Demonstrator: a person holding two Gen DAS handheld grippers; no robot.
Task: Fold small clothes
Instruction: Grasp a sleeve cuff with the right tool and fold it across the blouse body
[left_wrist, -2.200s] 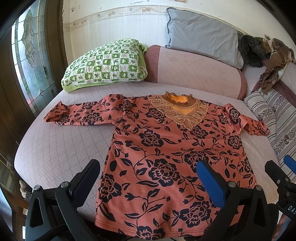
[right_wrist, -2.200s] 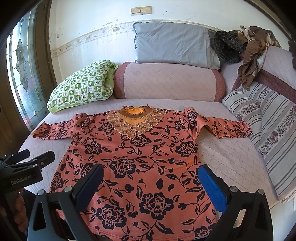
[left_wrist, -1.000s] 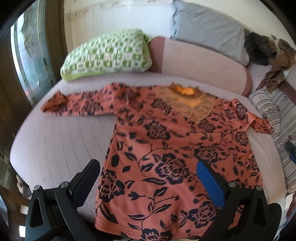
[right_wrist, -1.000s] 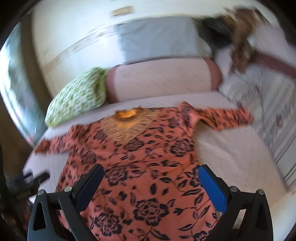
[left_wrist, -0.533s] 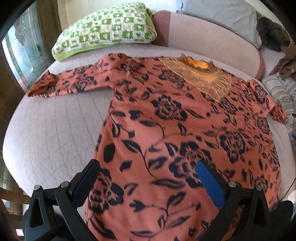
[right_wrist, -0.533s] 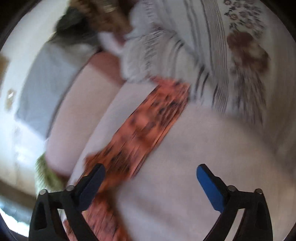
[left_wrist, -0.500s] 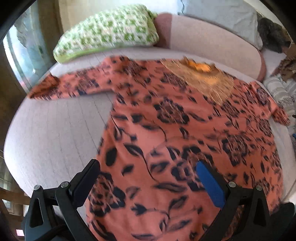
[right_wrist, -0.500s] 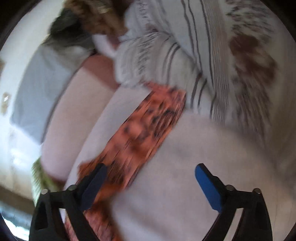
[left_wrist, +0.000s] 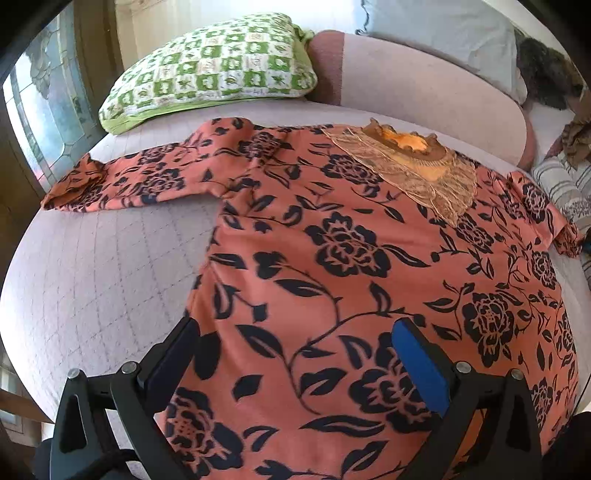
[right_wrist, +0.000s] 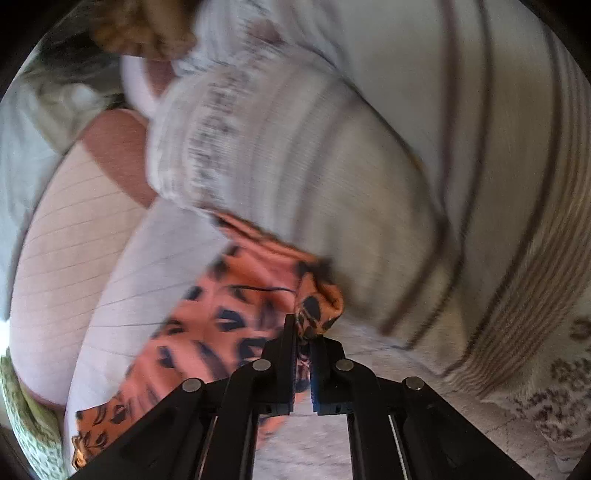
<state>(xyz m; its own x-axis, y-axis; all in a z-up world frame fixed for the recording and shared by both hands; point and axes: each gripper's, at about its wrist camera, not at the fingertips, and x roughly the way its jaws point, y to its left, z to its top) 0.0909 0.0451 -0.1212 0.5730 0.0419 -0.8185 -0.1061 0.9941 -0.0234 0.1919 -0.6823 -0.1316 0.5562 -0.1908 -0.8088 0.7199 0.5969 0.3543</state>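
Two risks stand out: the right gripper (right_wrist: 303, 332), just closed, pinches only the cuff of the blouse (left_wrist: 332, 266), which could slip free or drag the orange, black-flowered garment askew (it lies flat mid-frame on the bed (left_wrist: 92, 266)), while the left gripper (left_wrist: 295, 354) hovers spread above its hem.

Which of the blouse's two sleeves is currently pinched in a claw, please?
The sleeve by the striped cushion: its cuff is bunched in the shut right claw. The other sleeve, near the green checked pillow, lies flat and untouched.
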